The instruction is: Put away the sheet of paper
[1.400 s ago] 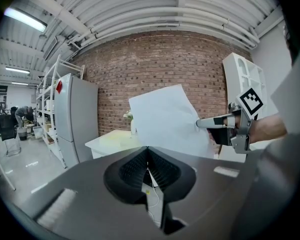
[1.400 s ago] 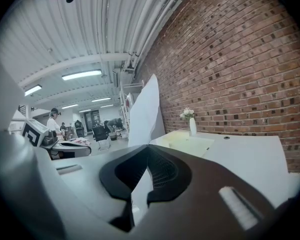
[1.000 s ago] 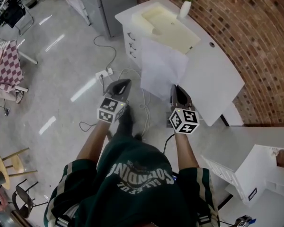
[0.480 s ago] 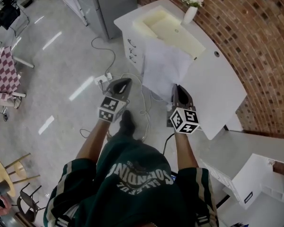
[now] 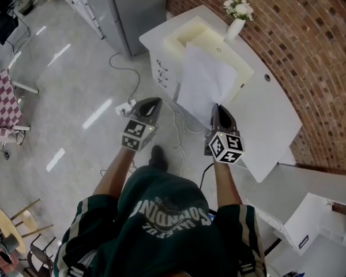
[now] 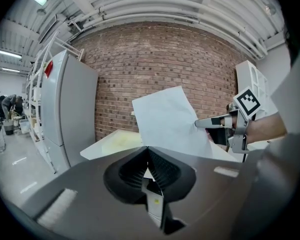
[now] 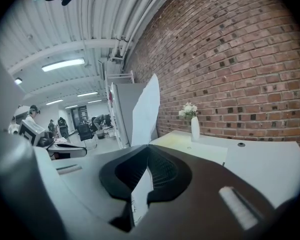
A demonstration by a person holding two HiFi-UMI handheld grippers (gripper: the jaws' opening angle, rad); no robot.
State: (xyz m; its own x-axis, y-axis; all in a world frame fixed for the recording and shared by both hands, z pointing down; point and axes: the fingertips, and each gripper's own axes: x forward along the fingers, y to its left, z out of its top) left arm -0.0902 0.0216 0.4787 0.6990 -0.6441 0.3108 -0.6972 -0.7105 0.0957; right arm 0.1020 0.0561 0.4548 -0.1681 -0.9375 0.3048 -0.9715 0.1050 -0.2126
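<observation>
The white sheet of paper (image 5: pixel 205 82) hangs upright in front of the white counter (image 5: pixel 265 108), overlapping the cream recessed tray (image 5: pixel 210 39) in the head view. My right gripper (image 5: pixel 218 107) is shut on the sheet's lower right edge. In the right gripper view the paper (image 7: pixel 145 111) rises edge-on from the closed jaws (image 7: pixel 149 146). My left gripper (image 5: pixel 154 101) hovers to the left of the sheet, apart from it and shut on nothing (image 6: pixel 147 149). The left gripper view shows the paper (image 6: pixel 165 119) pinched by the right gripper (image 6: pixel 202 123).
A white vase with flowers (image 5: pixel 236 16) stands at the counter's far end against the brick wall (image 5: pixel 311 51). Drawers (image 5: pixel 161 68) face the floor side. A power strip with cables (image 5: pixel 126 108) lies on the floor below. A grey cabinet (image 5: pixel 127 4) stands behind.
Both grippers and the sheet have come closer to the counter. The paper now stands higher and overlaps the cream tray.
</observation>
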